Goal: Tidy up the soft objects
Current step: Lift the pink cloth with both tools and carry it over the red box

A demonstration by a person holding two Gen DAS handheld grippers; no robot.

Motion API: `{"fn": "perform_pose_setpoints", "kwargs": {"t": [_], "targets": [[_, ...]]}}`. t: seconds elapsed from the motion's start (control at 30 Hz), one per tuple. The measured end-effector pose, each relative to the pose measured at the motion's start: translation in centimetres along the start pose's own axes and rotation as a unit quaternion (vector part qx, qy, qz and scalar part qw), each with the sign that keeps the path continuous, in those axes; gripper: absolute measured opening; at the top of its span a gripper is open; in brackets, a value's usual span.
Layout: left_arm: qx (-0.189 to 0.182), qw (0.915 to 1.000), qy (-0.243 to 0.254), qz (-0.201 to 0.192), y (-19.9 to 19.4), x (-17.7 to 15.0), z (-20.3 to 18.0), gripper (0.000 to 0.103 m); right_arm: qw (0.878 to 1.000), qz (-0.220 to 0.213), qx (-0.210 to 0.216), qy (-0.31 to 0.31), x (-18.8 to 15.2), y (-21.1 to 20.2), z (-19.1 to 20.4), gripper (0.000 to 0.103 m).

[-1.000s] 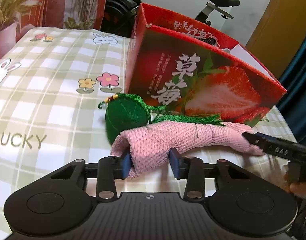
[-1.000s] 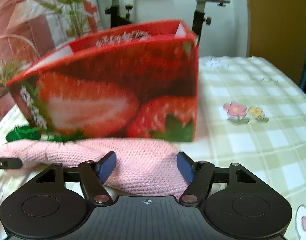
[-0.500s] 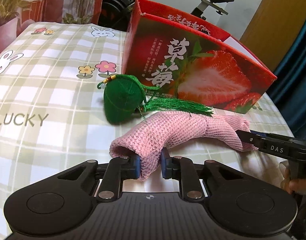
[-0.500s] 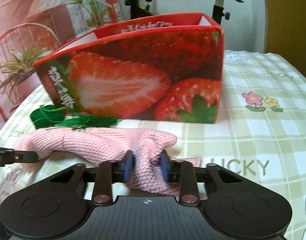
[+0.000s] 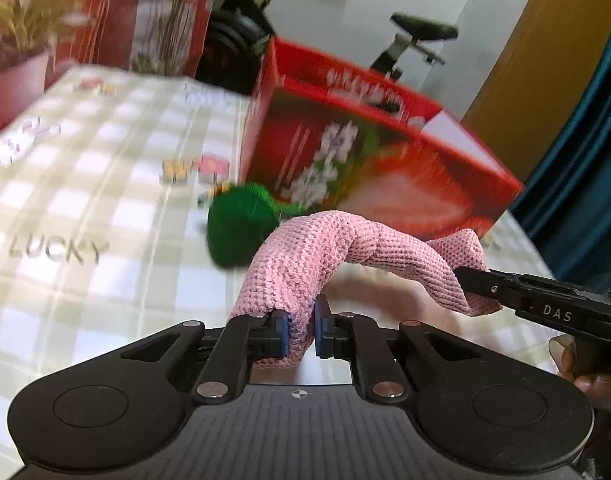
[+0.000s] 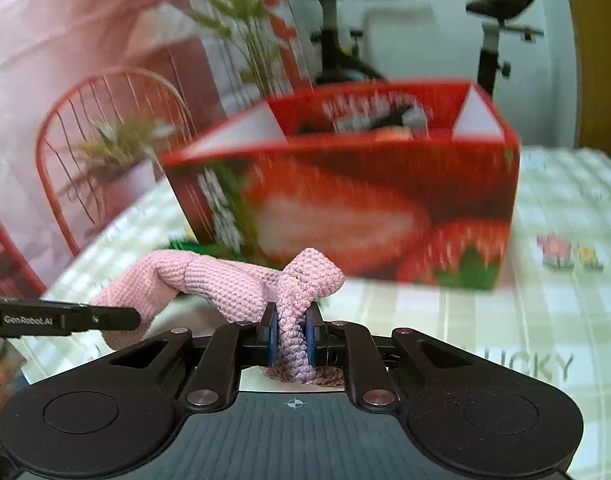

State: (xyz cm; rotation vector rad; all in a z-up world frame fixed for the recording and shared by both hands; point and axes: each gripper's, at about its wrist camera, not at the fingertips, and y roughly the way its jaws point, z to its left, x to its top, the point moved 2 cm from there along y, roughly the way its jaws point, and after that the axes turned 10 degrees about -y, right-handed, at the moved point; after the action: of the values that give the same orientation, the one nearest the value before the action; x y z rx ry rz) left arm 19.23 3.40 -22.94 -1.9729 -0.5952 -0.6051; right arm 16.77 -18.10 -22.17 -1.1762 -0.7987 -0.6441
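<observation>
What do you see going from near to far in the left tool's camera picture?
Left tool pinching the pink knitted cloth → green tasselled ornament on the checked tablecloth → red strawberry box → exercise bike.

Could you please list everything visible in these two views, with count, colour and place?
knitted cloth: one, pink, held off the tablecloth between both tongs
tassel ornament: one, green, behind the cloth by the box
box: one, red, strawberry print, open top, on the tablecloth
tablecloth: one, green-white check
exercise bike: one, black, background
chair: one, red, far left
left tongs: shut on the cloth
right tongs: shut on the cloth
</observation>
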Motion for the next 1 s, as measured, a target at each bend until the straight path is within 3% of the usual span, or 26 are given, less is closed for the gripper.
{"fn": "perform_pose_setpoints", "kwargs": {"t": [0.3, 0.43, 0.6, 1.0], "targets": [[-0.033, 0.9968, 0.024, -0.068, -3.4, 3.9, -2.6, 0.013, 0.995, -0.102, -0.008, -0.004, 5.6, -4.0, -0.9, 0.012], [-0.044, 0.9943, 0.042, -0.087, -3.3, 6.0, -4.6, 0.013, 0.992, -0.126, -0.024, -0.010, 7.6, -4.6, -1.7, 0.012], [-0.054, 0.9919, 0.057, -0.099, -1.7, 8.8, -6.7, 0.013, 0.989, -0.140, -0.051, -0.005, 9.5, -4.3, -3.1, 0.012], [-0.037, 0.9964, 0.055, -0.053, 6.5, 14.5, -8.1, 0.013, 0.988, -0.111, -0.106, 0.009, 11.5, 2.0, -6.8, 0.012]]}}
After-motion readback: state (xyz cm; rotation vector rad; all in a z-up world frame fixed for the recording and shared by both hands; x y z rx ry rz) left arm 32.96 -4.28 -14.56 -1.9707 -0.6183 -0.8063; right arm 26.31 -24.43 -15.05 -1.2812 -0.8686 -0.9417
